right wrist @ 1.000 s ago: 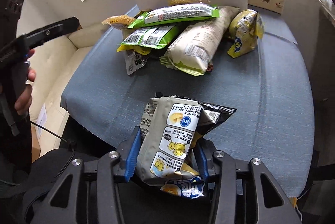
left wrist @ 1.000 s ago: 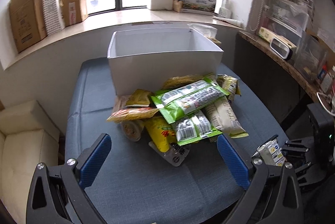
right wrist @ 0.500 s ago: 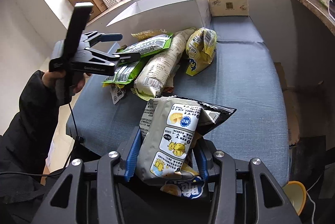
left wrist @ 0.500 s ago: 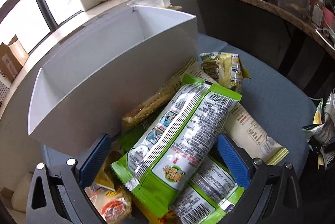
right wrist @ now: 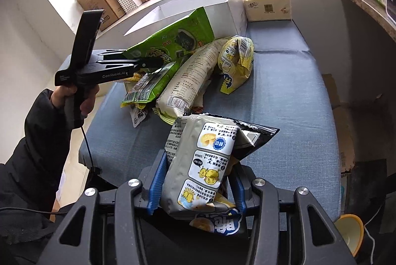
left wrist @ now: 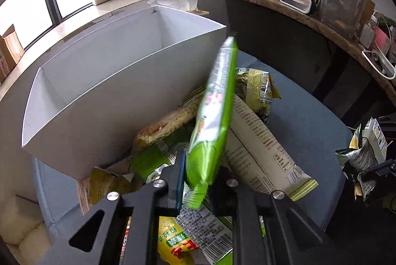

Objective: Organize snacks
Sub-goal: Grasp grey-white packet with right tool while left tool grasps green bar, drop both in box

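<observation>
My left gripper is shut on a green snack pack and holds it tilted up above the snack pile, in front of the open white box. The green pack also shows in the right wrist view, with the left gripper beside it. My right gripper is shut on a grey and yellow chip bag, held near the cushion's front edge. The pile holds a long beige pack, a yellow bag and other packs.
The snacks lie on a blue cushion. A tissue pack stands behind the white box. Cardboard boxes line the window sill. A cluttered wooden shelf runs along the right. A yellow bowl sits low right.
My left gripper has closed on the green pack and lifted it, tilting it on edge. The right gripper keeps holding the chip bag in about the same place.
</observation>
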Available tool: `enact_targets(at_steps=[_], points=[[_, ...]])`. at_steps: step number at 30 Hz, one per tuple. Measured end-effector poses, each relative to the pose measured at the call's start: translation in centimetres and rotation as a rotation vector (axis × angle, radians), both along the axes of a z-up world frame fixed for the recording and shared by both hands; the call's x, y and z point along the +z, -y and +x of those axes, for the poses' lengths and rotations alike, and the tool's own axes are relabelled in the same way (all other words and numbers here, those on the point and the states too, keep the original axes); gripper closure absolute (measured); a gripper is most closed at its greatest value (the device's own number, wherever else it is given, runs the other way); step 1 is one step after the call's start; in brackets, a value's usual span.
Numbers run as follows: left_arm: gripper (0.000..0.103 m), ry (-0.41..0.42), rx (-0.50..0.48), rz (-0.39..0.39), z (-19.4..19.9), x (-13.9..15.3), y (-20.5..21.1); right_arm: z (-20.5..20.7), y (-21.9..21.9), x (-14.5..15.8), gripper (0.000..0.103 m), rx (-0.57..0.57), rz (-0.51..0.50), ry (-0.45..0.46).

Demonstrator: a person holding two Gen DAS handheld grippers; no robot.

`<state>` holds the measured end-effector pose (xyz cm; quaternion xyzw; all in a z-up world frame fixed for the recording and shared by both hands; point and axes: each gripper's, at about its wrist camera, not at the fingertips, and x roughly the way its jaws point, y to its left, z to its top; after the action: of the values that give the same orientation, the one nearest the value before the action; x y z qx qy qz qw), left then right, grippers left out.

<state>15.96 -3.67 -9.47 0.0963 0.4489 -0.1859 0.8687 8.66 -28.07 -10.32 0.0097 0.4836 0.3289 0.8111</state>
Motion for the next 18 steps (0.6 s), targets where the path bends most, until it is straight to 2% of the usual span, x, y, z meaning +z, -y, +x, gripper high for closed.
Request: enact_targets(at_steps=[6,10,13,18], points=[[0.088,0.045,0.054,-0.078,-2.0,2.1,-0.8,0.1,-0.3,0.1,0.052,0.002,0.004,0.000],[0.088,0.105,0.093,-0.140,-4.3,4.6,-2.0,0.2,0.0,0.8,0.052,-0.008,0.024,0.017],[0.088,0.151,0.154,-0.185,-5.5,6.8,-3.3,0.7,0.0,2.1,0.052,-0.020,0.054,0.059],[0.088,0.231,0.291,-0.236,-4.7,10.3,-6.2,3.5,-1.7,5.6,0.052,-0.025,0.113,0.157]])
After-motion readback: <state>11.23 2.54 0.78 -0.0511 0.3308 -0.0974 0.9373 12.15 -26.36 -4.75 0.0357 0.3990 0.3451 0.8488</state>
